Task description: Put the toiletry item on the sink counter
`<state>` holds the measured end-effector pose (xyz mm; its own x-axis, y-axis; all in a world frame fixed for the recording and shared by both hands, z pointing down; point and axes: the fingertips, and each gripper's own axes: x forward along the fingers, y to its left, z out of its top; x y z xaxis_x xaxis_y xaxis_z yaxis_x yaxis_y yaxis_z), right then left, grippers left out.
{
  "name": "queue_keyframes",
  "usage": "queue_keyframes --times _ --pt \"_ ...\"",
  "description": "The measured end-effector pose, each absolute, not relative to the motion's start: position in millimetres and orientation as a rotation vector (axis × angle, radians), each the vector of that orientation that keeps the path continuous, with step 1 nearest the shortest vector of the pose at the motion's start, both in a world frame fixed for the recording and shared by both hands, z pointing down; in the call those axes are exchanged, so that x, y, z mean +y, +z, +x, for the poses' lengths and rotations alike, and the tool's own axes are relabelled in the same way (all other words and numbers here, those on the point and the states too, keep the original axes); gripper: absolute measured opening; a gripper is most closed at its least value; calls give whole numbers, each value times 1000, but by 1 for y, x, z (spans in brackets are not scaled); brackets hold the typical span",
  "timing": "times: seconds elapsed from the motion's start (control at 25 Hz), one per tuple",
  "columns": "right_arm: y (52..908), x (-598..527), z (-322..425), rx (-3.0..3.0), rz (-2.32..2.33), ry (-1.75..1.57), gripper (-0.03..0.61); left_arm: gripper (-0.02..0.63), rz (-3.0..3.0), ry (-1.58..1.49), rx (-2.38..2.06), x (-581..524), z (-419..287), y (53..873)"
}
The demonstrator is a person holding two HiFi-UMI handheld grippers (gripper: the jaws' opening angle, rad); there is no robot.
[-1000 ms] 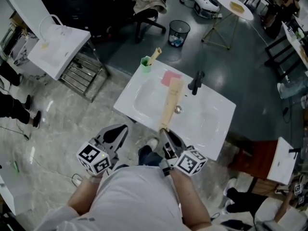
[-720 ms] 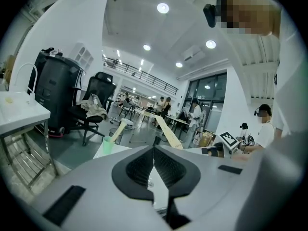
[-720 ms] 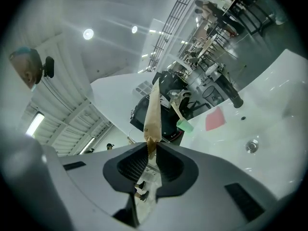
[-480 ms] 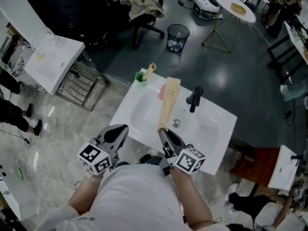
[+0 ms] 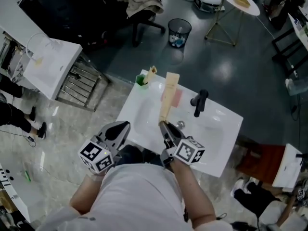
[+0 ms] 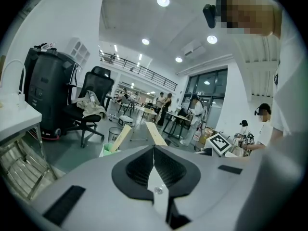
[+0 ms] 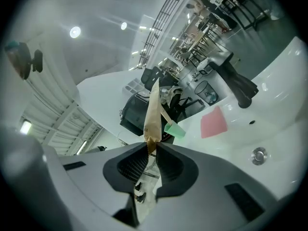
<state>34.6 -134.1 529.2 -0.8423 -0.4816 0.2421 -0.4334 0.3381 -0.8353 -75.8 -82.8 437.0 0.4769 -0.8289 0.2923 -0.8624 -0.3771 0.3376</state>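
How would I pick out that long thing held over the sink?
Find the white sink with the black tap. Over its basin the right tool pinches the near end of a long, flat tan paper packet. Unlike the shorter tan stick standing in the green cup at the sink's far corner, it is held in the air.

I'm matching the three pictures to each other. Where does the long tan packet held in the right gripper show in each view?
Head view: long tan packet at centre, sticking out from the right gripper over the sink.
Left gripper view: packet at lower centre, a slanted strip in the background.
Right gripper view: packet at centre, clamped by its lower end.
Shared landmark: green cup.
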Motion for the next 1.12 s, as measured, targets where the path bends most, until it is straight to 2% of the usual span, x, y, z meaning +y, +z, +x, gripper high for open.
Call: queue_keyframes --times 1.12 --pt "630 -228 -54 2532 -1065 -1760 57 17 2301 301 -1248 -143 -134 468"
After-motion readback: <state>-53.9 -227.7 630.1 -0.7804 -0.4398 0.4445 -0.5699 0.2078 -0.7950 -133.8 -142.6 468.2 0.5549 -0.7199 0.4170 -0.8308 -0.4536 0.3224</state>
